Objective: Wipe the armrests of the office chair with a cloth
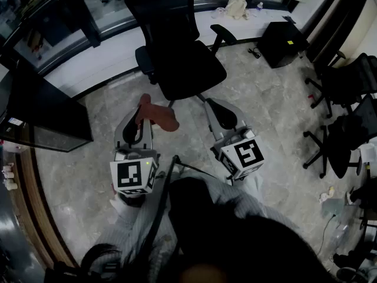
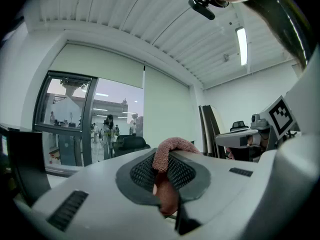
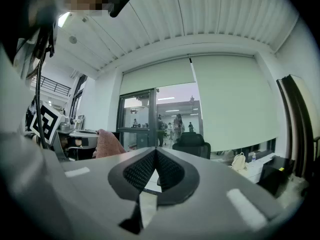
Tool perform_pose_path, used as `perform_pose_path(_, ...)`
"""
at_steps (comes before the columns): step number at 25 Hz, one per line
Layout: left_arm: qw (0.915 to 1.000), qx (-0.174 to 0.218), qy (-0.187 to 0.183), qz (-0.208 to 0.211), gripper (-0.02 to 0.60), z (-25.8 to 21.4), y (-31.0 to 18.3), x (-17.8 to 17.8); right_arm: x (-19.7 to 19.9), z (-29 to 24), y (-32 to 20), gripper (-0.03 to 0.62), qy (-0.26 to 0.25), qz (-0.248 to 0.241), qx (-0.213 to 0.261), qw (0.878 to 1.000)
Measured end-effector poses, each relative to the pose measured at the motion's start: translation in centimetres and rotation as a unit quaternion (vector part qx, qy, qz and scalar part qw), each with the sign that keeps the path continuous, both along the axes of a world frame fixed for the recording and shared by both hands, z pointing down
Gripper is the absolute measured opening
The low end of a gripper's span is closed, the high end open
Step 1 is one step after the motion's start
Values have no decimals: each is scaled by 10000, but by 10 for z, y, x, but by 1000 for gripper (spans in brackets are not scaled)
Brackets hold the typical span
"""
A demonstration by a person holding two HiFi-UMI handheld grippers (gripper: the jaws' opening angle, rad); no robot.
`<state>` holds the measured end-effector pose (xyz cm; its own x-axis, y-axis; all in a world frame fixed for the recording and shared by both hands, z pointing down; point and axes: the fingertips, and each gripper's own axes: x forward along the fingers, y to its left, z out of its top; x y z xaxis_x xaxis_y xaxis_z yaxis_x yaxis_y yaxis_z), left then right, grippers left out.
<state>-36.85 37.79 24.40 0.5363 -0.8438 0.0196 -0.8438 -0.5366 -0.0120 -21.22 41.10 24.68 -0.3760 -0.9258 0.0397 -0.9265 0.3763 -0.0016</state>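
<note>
A black office chair (image 1: 177, 58) stands ahead on the stone floor, with one armrest (image 1: 224, 35) at its right and the other armrest (image 1: 145, 58) at its left. My left gripper (image 1: 139, 121) is held short of the seat's front edge, shut on a reddish-brown cloth (image 1: 158, 115) that hangs out to the right. In the left gripper view the cloth (image 2: 169, 146) is pinched between the dark pads and folds over the top. My right gripper (image 1: 222, 114) is level beside it, shut with nothing held. The right gripper view has the chair (image 3: 192, 144) far ahead.
A dark cabinet (image 1: 41, 117) stands at the left. A black box (image 1: 283, 43) sits at the back right by the white sill, with a bag (image 1: 237, 6) on it. More black chairs (image 1: 347, 81) crowd the right side. Glass walls run behind.
</note>
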Motion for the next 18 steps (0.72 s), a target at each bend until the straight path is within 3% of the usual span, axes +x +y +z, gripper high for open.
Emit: perform_pose_path(18,9996,-223,-75,-162,26,26,-7,11,7,29,-14,2,-83,-138,-306,9994)
